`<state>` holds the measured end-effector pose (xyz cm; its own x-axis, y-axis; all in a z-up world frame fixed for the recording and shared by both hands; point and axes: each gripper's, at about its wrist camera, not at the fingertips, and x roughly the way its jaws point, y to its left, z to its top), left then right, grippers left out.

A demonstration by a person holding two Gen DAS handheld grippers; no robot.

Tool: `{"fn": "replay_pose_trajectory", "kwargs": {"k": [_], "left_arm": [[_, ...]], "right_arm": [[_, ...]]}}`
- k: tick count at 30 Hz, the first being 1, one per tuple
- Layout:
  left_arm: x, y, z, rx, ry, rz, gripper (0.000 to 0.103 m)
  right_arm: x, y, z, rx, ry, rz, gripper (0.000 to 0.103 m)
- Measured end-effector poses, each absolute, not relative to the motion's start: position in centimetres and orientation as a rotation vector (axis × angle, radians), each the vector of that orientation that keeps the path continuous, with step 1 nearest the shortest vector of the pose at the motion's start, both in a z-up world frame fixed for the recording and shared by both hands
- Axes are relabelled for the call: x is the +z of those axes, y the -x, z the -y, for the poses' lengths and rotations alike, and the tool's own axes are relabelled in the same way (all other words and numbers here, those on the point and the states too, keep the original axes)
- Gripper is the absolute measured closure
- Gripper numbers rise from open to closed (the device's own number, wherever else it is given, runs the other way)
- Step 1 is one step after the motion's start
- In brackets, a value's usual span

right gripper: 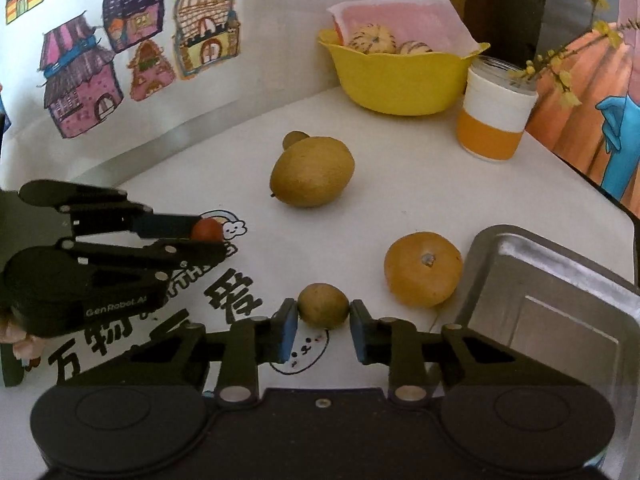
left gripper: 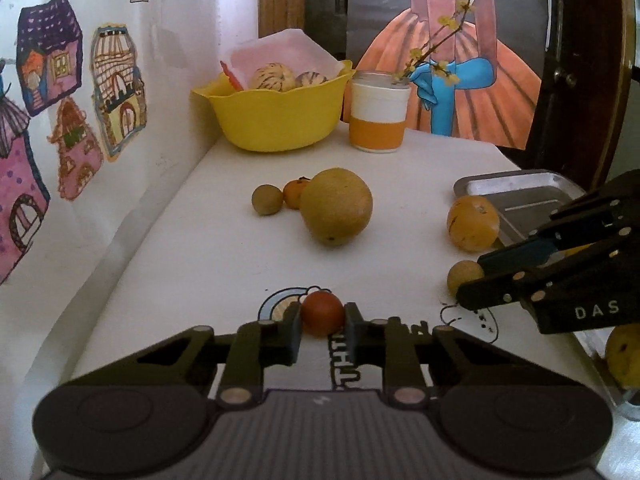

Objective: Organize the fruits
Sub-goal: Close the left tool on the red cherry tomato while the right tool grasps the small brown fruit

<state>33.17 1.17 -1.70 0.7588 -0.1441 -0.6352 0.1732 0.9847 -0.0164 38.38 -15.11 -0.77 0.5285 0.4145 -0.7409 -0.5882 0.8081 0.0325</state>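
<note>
Left claw [left gripper: 323, 322] is pinching a small red fruit [left gripper: 322, 313] between its 2 fingers, low over the white tabletop [left gripper: 224, 248] and its printed rainbow sticker. Right claw [right gripper: 324, 318] has its fingers pressed against both sides of a small tan fruit [right gripper: 323, 306], which sits on the tabletop just left of an orange fruit [right gripper: 423, 269]. That orange fruit lies right beside the metal tray [right gripper: 560, 300]. Farther back, a large brownish-yellow fruit [right gripper: 312, 171] rests mid-tabletop, with a yellow bowl [right gripper: 400, 80] holding 2 striped fruits and a white-and-orange jar [right gripper: 494, 118] beyond.
</note>
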Motion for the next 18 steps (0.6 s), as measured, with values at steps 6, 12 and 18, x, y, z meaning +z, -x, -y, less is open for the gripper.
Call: {"fn": "replay_pose_trajectory", "kwargs": {"k": [6,12,18], "left_arm": [[-1.4,-32.5,-0.6,-0.179,-0.034,-0.683,0.08],[-0.4,-31.4,0.8,-0.203,-0.029,-0.68,0.08],[0.3,-30.7,1.6,-0.212,0.012,-0.696,0.08]], "right_arm": [[-0.5,-37.8,15.7,0.612,0.209,-0.796,0.073],[0.8,-35.9,16.9,0.627,0.209,-0.743,0.074],[1.1,-34.5,18.4,0.623,0.197,-0.734,0.074]]}}
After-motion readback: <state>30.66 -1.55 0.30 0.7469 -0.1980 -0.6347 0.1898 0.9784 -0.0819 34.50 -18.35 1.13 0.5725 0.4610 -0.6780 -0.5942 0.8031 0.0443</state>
